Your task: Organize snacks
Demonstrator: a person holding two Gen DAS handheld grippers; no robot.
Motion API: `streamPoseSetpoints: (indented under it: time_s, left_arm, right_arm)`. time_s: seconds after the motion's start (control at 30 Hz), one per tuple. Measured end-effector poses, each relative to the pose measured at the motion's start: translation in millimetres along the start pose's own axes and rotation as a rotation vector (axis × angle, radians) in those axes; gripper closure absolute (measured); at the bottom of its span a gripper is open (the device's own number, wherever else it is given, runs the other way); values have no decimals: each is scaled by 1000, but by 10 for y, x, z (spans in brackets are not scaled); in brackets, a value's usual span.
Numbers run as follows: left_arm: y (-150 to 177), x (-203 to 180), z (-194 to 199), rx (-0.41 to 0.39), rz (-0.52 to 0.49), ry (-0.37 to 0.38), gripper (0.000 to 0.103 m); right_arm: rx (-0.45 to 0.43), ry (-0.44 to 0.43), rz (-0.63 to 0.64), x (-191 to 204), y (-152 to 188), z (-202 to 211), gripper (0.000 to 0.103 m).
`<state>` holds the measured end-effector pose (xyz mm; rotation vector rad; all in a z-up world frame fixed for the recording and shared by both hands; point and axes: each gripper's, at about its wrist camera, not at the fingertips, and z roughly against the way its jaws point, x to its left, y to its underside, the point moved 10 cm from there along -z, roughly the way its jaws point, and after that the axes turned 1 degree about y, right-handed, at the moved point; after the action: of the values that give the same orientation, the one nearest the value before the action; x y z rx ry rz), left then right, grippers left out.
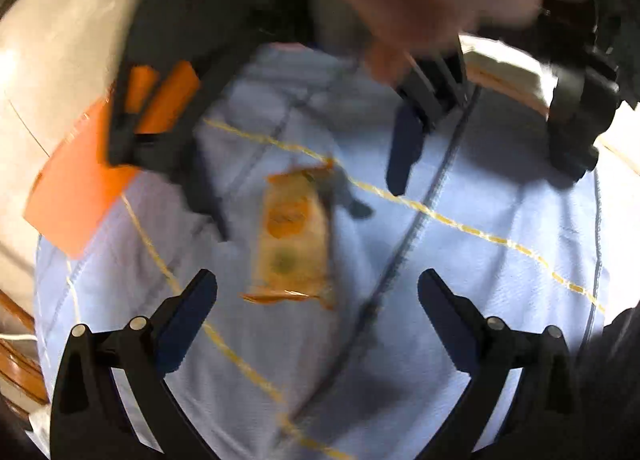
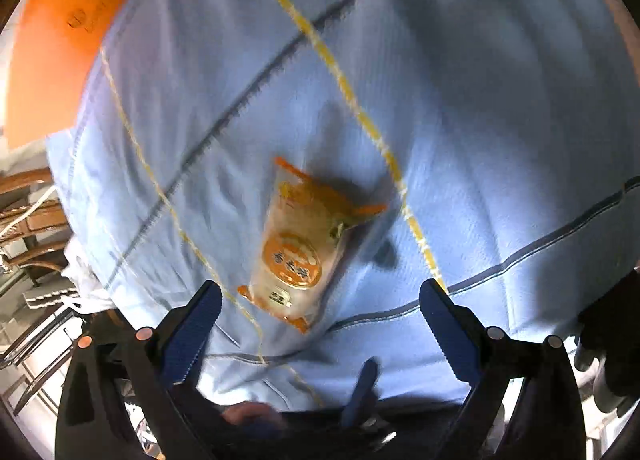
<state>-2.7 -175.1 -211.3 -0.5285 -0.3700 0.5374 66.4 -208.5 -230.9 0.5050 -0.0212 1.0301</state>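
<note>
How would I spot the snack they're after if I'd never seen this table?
Find the pale blue cloth with yellow and dark grid lines. Near its middle lies one small flat snack packet, pale with orange sealed ends and a round orange label. It is the only wrapped thing on the cloth; the plain orange box sits off at the cloth's edge.

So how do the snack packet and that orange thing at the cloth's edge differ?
The snack packet is pale and printed with an orange round label and orange ends; the orange sheet is plain solid orange. The packet looks narrow and elongated, the sheet broad and flat. The packet lies mid-cloth, on the blue cloth; the sheet pokes out at the cloth's corner. Neither is gripped: the left gripper and right gripper are open.
</note>
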Motion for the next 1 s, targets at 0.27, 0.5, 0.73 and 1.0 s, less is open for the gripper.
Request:
streamPoseSetpoints:
  time_s: [0.27, 0.5, 0.73, 1.0]
  left_arm:
    - [-56, -13, -236, -1, 83, 43, 4]
    - [-22, 109, -264, 15, 159, 126, 85]
    - [-111, 159, -223, 31, 121, 176, 100]
    - [-177, 286, -168, 13, 130, 144, 103]
  right_arm:
    - [57, -50, -117, 3, -114, -147, 4]
    - [16, -29, -109, 17, -171, -67, 67]
    - [17, -199, -150, 4, -185, 1, 68]
    - [11, -210, -57, 384, -17, 89, 68]
